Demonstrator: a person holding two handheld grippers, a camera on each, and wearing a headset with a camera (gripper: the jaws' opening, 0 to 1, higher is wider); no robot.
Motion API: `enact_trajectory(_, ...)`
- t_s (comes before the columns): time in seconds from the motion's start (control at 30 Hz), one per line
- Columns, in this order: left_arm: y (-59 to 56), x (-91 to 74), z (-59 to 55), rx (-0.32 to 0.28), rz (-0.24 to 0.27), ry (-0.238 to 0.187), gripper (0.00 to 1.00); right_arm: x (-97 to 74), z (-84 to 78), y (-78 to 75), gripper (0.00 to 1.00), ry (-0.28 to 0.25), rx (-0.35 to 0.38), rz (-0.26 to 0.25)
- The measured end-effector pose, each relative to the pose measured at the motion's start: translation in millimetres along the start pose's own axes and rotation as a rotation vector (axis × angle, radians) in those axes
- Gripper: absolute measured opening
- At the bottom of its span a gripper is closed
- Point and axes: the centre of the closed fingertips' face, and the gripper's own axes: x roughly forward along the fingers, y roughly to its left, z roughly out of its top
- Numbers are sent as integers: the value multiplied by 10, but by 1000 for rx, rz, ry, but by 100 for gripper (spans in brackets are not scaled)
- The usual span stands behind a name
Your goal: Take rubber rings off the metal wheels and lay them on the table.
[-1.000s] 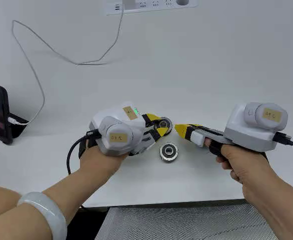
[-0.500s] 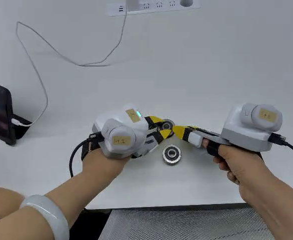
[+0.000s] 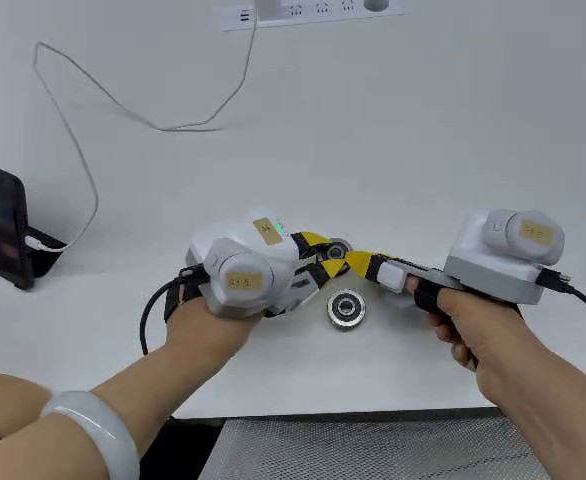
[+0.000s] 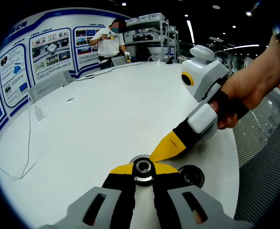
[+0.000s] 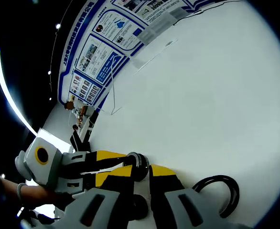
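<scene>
Left gripper view: my left gripper (image 4: 143,169) clamps a metal wheel (image 4: 143,166) at lower centre, bore facing the camera. The right gripper (image 4: 161,150) enters from the upper right with narrow jaws, tips at the wheel's rim. I cannot tell whether they pinch the rubber ring.

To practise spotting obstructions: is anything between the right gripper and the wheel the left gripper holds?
Nothing visible does. The right gripper has its tips at the wheel clamped in the left gripper; the second wheel lies on the table beside them, not between.
</scene>
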Motion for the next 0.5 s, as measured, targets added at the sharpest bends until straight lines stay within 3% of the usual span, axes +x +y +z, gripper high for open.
enact_trajectory(0.5,2,-1,-4,-14,2,-5,13,-1,-11,53,11,-25,158,53)
